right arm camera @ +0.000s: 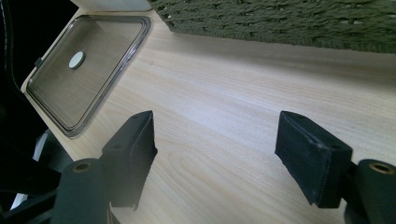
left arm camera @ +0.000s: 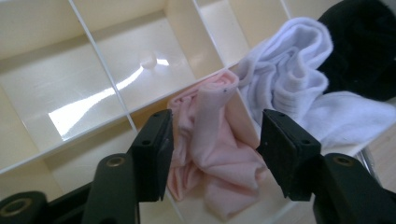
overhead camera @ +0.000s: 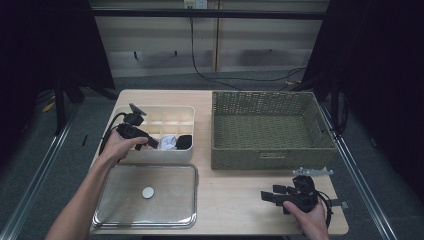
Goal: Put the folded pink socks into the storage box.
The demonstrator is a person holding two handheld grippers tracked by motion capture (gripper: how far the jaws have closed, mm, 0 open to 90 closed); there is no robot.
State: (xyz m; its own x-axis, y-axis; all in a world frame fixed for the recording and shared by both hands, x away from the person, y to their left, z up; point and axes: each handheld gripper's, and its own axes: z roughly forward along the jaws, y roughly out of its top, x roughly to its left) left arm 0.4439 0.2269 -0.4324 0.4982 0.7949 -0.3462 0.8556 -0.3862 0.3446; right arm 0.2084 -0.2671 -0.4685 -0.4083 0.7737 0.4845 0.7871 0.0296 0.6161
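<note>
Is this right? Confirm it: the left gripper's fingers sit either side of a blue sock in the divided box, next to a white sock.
Not quite. The sock between the left gripper fingers is pink, not blue, as the left gripper view shows. It does lie in the divided box beside the white sock.

A recording lab: black curtains (overhead camera: 380,75) are flanking a desk (overhead camera: 235,200), cables (overhead camera: 225,77) are trailing across bare floor.

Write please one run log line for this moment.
left gripper: open over pink sock in divided box | right gripper: open, above table | wicker basket: empty
</note>
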